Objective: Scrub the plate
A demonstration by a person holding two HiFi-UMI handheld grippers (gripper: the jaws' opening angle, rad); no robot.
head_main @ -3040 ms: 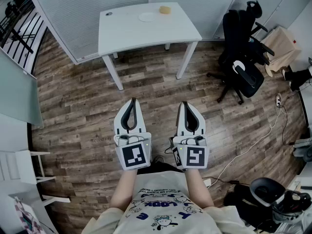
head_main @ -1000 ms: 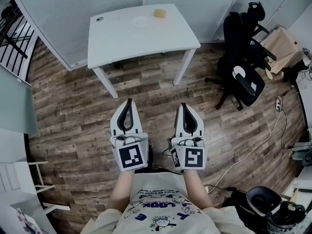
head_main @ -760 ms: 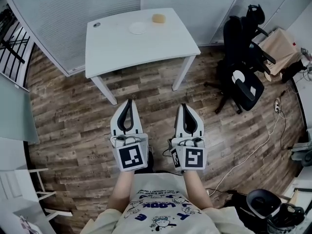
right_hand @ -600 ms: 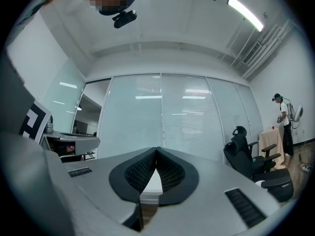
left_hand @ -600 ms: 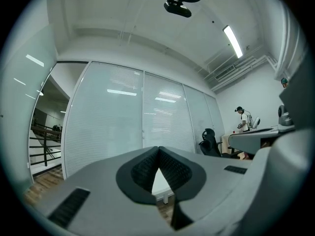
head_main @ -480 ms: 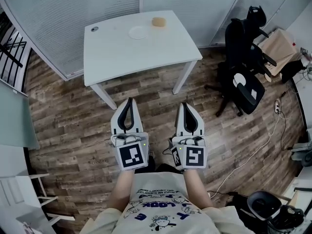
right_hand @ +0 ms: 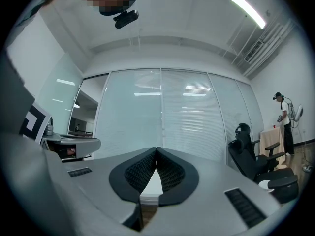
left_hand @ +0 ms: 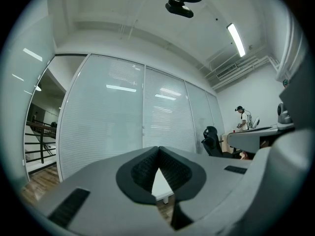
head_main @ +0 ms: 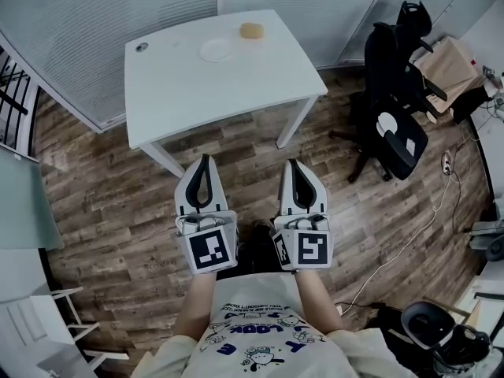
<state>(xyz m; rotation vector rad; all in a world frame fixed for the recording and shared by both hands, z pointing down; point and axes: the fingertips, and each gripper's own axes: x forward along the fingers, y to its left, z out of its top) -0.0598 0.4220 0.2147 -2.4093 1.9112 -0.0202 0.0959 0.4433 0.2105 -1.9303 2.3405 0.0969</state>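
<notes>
A small white plate (head_main: pixel 216 50) lies near the far edge of a white table (head_main: pixel 213 93) in the head view, with a tan sponge (head_main: pixel 252 31) just to its right. My left gripper (head_main: pixel 205 158) and right gripper (head_main: pixel 291 164) are held side by side over the wooden floor, short of the table's near edge. Both are shut with nothing between the jaws. In the left gripper view the left gripper (left_hand: pixel 158 149) points at a glass wall with blinds. Through the tips of the right gripper (right_hand: pixel 157 150) in the right gripper view, the white table (right_hand: pixel 151 187) shows.
A small round dark object (head_main: pixel 141 47) sits at the table's far left corner. A black office chair (head_main: pixel 394 101) stands to the right, with a white cable (head_main: pixel 409 235) across the floor. A glass partition (head_main: pixel 110 22) runs behind the table. A person (right_hand: pixel 284 119) stands far right.
The table has come nearer to both grippers and now fills more of the head view. Both grippers have kept their side-by-side pose and stayed shut.
</notes>
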